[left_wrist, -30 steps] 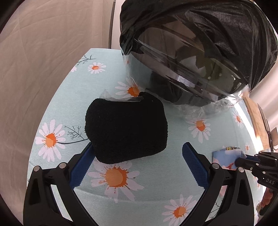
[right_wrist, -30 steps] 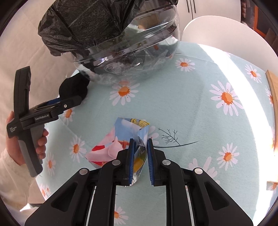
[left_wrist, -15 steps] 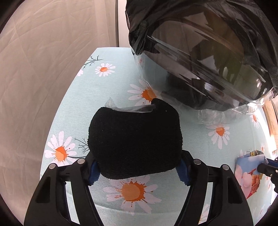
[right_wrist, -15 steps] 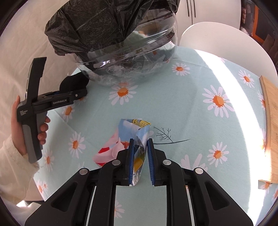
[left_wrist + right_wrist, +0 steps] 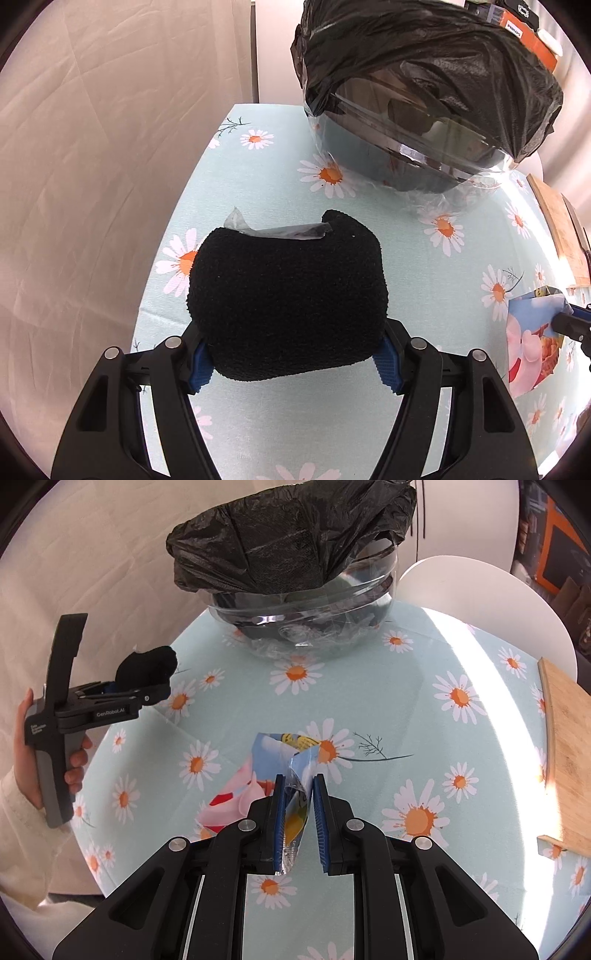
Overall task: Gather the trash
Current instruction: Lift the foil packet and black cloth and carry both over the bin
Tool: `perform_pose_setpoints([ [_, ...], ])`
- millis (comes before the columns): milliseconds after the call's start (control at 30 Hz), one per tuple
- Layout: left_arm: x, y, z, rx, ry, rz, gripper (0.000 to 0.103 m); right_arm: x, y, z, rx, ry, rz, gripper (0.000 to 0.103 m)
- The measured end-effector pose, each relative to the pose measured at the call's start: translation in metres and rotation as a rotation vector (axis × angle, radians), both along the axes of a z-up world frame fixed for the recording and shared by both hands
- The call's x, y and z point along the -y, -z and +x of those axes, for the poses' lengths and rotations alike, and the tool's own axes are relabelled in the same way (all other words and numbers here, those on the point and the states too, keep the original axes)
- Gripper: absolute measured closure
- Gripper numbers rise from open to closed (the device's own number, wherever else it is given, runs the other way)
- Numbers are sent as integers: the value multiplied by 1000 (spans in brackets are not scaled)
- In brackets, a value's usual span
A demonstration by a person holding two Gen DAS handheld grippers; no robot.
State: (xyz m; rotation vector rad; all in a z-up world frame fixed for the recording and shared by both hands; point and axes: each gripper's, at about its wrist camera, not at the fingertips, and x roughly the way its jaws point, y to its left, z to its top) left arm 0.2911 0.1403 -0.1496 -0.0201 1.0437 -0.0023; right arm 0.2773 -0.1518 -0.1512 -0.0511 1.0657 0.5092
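Left gripper clamped on a black fuzzy cloth bundle, blue pads pressing both its sides; bundle raised clear of the daisy-print tablecloth, with a strip of clear tape along its top edge. Seen from the right wrist camera, the same gripper held in a hand at the table's left edge.

Right gripper closed on a colourful snack wrapper, the crinkled foil edge pinched between the blue pads, the rest hanging toward the cloth.

Glass bowl lined with a black trash bag at the far side of the table. Wooden board at the right edge.
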Motion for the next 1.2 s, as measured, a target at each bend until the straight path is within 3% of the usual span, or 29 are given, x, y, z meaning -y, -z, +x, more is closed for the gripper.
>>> perform_pose_setpoints([
  [300,-12,-36,-43,50,28,-4,34,-11,-12,-47,31,-17,-26,89],
  [700,-11,-65,-90,94,66,88,34,-2,-31,-109,99,32,-28,89],
  [967,1,-101,-95,138,101,152,34,11,-60,-130,162,59,7,89],
  [1133,11,-124,-87,139,131,129,34,23,-85,-126,190,89,19,89],
  [1200,12,-135,-79,144,139,86,34,28,-97,-122,205,96,16,89],
])
